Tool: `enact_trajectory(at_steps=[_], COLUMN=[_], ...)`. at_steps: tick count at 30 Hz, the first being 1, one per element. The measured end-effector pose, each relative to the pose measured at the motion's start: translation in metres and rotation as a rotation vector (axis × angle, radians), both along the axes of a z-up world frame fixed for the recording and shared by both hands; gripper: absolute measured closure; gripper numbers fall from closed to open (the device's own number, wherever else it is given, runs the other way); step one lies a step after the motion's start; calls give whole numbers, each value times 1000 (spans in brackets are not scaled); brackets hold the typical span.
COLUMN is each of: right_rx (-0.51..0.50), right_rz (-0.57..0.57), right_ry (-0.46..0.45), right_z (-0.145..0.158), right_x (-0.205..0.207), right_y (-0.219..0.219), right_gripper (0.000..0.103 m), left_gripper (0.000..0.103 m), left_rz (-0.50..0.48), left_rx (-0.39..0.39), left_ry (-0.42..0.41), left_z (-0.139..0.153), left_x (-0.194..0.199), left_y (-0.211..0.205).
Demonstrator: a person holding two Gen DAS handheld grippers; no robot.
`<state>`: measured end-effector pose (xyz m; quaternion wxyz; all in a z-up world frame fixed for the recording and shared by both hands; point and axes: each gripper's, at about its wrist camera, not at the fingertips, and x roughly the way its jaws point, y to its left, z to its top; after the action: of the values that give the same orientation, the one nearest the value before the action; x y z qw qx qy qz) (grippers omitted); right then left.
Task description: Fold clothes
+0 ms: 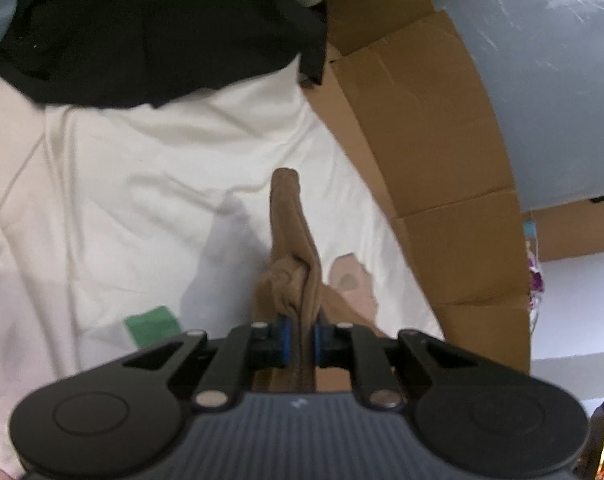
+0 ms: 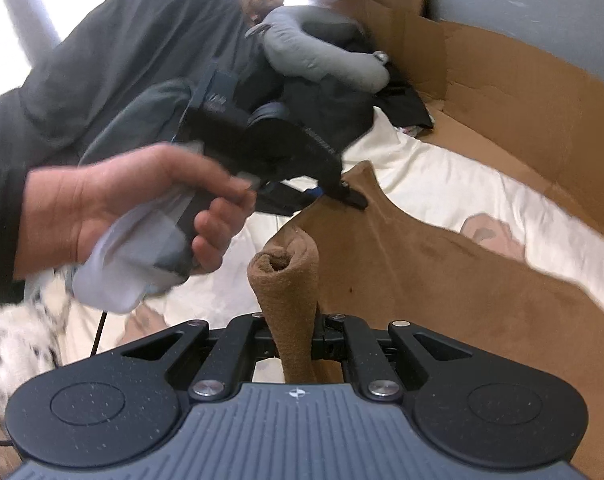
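1. Brown garment (image 2: 442, 264) lies spread over the white sheet (image 1: 121, 184) of the bed, next to a cardboard box (image 1: 434, 160).
2. Left wrist view: left hand-held gripper (image 1: 300, 340) is pinched tight on a bunched fold of it; black clothes (image 1: 149, 32) are piled beyond.
3. Only the right wrist view catches the person's hand (image 2: 113, 208) gripping the left tool, plus the right hand-held gripper (image 2: 297, 340) clamped on a rolled edge.

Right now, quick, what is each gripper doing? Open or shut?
Left gripper: shut on the brown garment, a bunched fold between its pads.
Right gripper: shut on the same brown garment, a rolled edge.
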<state>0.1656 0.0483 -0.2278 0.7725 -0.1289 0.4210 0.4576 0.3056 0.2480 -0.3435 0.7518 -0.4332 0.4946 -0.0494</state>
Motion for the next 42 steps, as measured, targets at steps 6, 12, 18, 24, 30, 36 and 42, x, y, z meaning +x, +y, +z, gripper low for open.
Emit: enact_trajectory(at_steps=[6, 12, 18, 24, 30, 36, 42], right_rx=[-57, -36, 41, 139, 236, 307, 336], right_rz=[120, 174, 160, 73, -12, -125, -249], right_ry=[-40, -13, 41, 120, 143, 180, 227], right_z=[19, 29, 26, 14, 2, -14, -32], right_x=[3, 18, 24, 25, 27, 29, 27], right_y=[-19, -42, -79, -122, -158, -196, -238], right_gripper=[98, 98, 98, 98, 98, 99, 99], left_gripper=[92, 92, 92, 92, 92, 92, 92], left_rz=[6, -27, -58, -96, -137, -178, -229], left_rx=[-53, -67, -68, -63, -39, -10, 3], left_ry=[-34, -61, -75, -90, -111, -108, -100], left_z=[17, 42, 56, 62, 66, 63, 55], left_x=[7, 12, 18, 22, 22, 26, 28], left_y=[-21, -44, -77, -113, -147, -184, -230])
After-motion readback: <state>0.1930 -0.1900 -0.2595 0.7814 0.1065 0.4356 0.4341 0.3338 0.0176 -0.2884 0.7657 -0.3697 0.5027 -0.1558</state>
